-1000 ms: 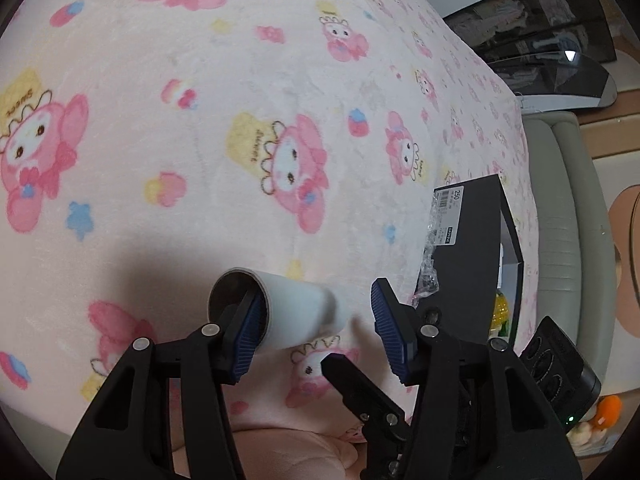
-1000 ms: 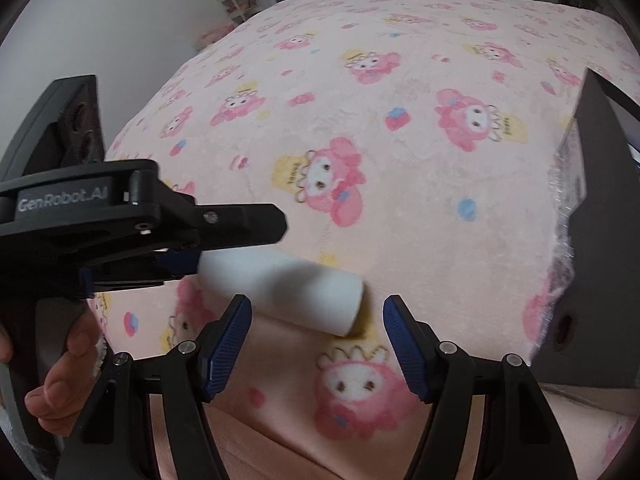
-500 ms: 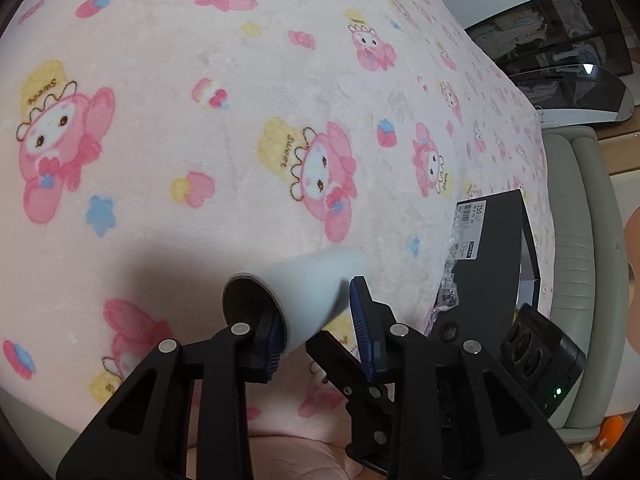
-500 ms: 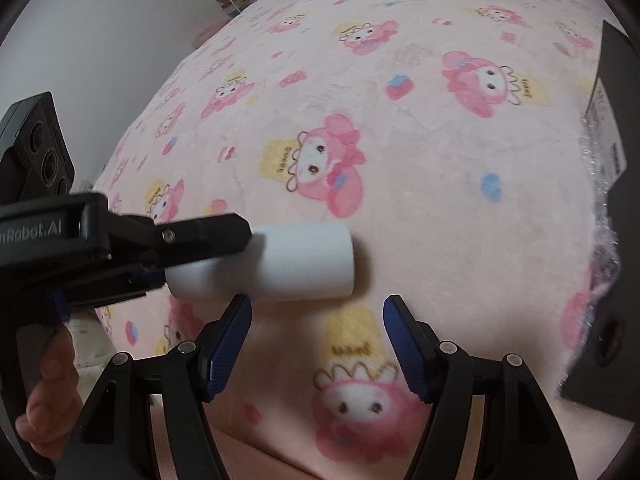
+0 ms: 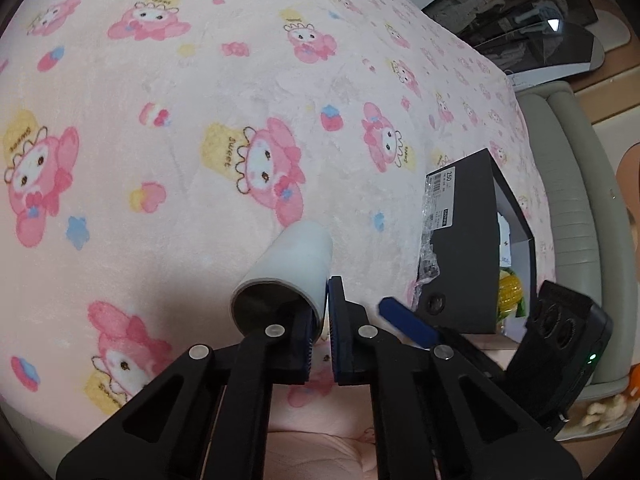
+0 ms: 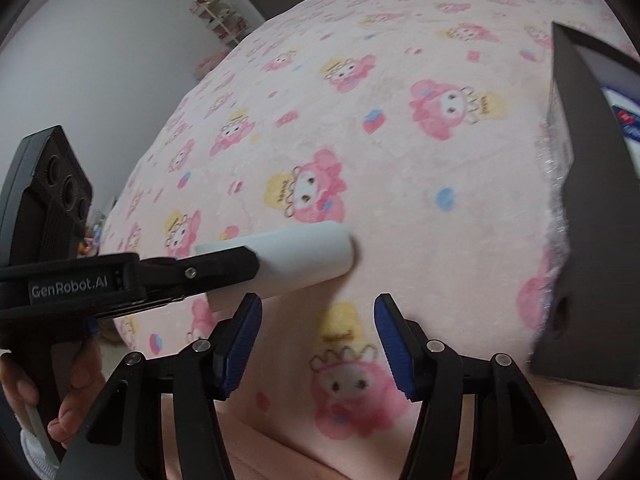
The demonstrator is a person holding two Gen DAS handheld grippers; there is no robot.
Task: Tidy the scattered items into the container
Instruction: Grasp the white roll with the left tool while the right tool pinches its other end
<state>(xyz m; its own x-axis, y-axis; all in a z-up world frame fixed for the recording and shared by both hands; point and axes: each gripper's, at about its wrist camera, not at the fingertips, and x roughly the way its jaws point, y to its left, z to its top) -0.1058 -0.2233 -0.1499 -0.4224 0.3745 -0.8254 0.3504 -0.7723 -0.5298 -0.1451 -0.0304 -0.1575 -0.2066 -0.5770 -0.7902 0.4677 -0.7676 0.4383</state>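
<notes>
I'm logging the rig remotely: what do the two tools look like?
Both are matte black with blue ribbed pads and silver pivot screws. The left tool has white "GenRobot.AI" lettering on its body and a black camera block. The right tool shows no lettering here.

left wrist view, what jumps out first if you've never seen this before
The left gripper, low in the middle, has just closed on the wall of a white tube, one finger inside its open end. Behind it spreads a pink cartoon-print blanket. At the right stands an open black box with something yellow inside.
</notes>
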